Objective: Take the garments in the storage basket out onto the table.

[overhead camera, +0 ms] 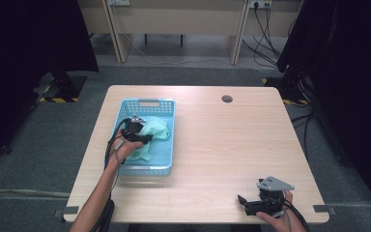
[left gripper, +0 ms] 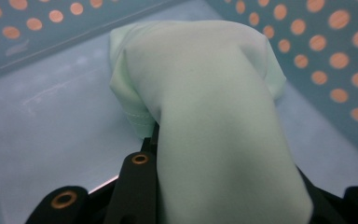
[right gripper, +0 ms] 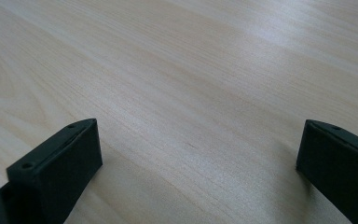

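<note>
A pale green cloth (overhead camera: 153,131) lies bunched inside a light blue plastic basket (overhead camera: 147,103) on the left half of the wooden table. My left gripper (overhead camera: 142,137) is inside the basket, shut on the cloth. In the left gripper view the cloth (left gripper: 205,107) drapes over the jaws and hides their tips, with the basket floor (left gripper: 51,121) behind. My right gripper (overhead camera: 244,203) rests low over the table's front right, pointing left. Its jaws stand wide apart in the right gripper view, right gripper (right gripper: 198,154) with bare wood between them.
The basket has perforated walls (left gripper: 335,51) close around the cloth. A round grey cable hole (overhead camera: 227,98) sits near the table's far edge. Dark curtains hang at both sides, and cables (overhead camera: 265,43) trail on the floor behind the table.
</note>
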Tool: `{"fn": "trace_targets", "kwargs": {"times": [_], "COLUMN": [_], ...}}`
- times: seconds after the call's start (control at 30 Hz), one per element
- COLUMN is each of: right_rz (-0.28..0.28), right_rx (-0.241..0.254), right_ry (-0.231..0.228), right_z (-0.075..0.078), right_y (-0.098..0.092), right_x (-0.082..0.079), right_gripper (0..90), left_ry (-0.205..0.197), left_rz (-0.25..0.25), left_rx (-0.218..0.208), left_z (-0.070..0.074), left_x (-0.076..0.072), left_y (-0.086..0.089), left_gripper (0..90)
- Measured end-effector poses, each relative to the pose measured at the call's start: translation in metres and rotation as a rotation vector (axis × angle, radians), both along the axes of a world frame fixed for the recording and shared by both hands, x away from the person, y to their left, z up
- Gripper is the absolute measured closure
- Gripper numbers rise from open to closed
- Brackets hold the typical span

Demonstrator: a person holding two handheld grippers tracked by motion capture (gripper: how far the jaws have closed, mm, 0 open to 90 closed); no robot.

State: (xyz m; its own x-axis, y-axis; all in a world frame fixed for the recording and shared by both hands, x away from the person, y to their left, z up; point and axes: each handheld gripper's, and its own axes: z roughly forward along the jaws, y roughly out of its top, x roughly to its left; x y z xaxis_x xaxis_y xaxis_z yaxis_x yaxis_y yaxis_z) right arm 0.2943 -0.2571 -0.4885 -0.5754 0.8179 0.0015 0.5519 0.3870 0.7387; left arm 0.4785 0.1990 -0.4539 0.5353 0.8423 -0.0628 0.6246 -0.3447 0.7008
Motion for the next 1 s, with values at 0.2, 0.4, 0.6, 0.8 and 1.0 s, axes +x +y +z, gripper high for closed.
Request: {"fn": "trace_targets", "kwargs": {"times": [0.2,0.4,0.6,0.8,1.0], "right_rz": [0.000,0.000,0.000,0.000,0.000], "right_rx": [0.000,0.000,0.000,0.000,0.000], "right_ry": [0.000,0.000,0.000,0.000,0.000], "right_z": [0.000,0.000,0.000,0.000,0.000], "right_y": [0.000,0.000,0.000,0.000,0.000], "right_x": [0.000,0.000,0.000,0.000,0.000], "right_gripper": [0.2,0.2,0.2,0.2,0.2], "left_ry": [-0.052,-0.074,-0.097,-0.114,-0.128], "left_rz": [-0.018,-0.027,-0.048,-0.060,-0.068], "left_rx": [-0.036,-0.074,-0.102,-0.106,-0.107], "left_z": [0.017,0.032,0.048,0.056,0.062], "left_x": [-0.004,-0.009,-0.015,-0.018,-0.020], "left_y": [0.000,0.001,0.000,-0.001,-0.002], "left_gripper": [70.3,70.3,70.3,70.0,69.4]}}
